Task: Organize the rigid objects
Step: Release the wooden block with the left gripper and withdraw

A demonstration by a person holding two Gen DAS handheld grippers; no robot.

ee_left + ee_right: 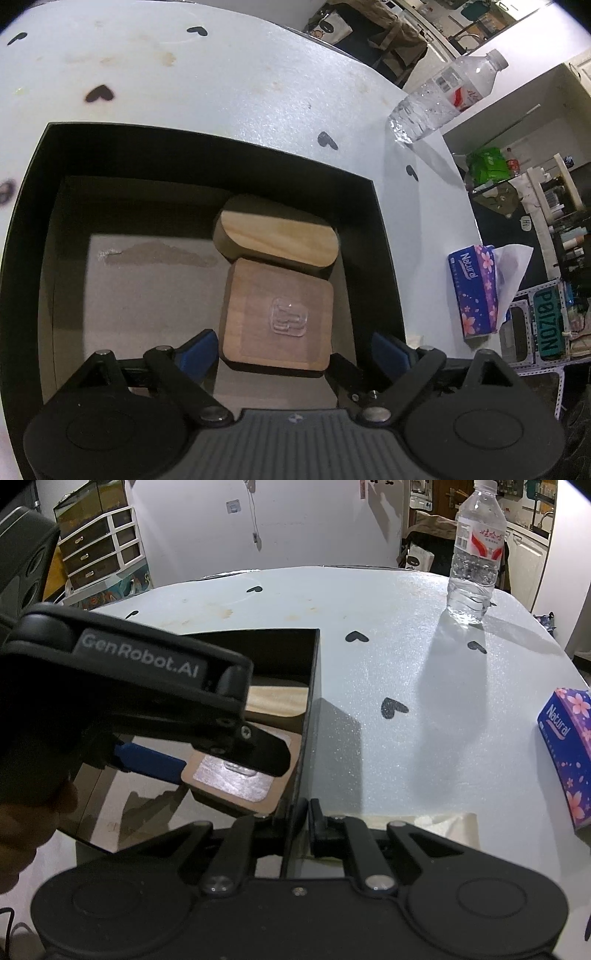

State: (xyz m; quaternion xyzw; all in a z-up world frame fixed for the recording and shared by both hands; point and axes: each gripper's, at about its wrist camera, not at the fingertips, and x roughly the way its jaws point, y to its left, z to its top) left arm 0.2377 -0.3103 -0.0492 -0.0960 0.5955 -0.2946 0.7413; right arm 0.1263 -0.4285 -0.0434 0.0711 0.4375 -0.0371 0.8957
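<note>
Black box point(384, 258), open-topped, sits on the pale worktop point(258, 92). Its floor shows a grey liner with a rough scuffed patch toward the left side.

Contents: two wooden blocks, both in the right half of the box. The oval block point(280, 236), lighter wood, lies farther from me, near the far wall. The square block point(277, 314), darker with rounded corners, lies flat just in front of it, their edges touching or overlapping; the oval's near edge appears to ride over the square's far edge. A small clear raised piece point(290, 319) sits on the square block's top face.

My left tongs point(291, 347) straddle the near end of the square block, spread wide. The blue pads point(201, 350) stand clear of the block on both sides, not pressing it.

My right tongs point(299, 821) are closed together on the box's right wall point(312, 701), clamping the thin black panel at its near end, from the worktop side.

Outside the box, on the worktop: a water bottle point(474, 554) upright near the far right edge, and a purple tissue pack point(474, 291) to the right, well apart from the box.
</note>
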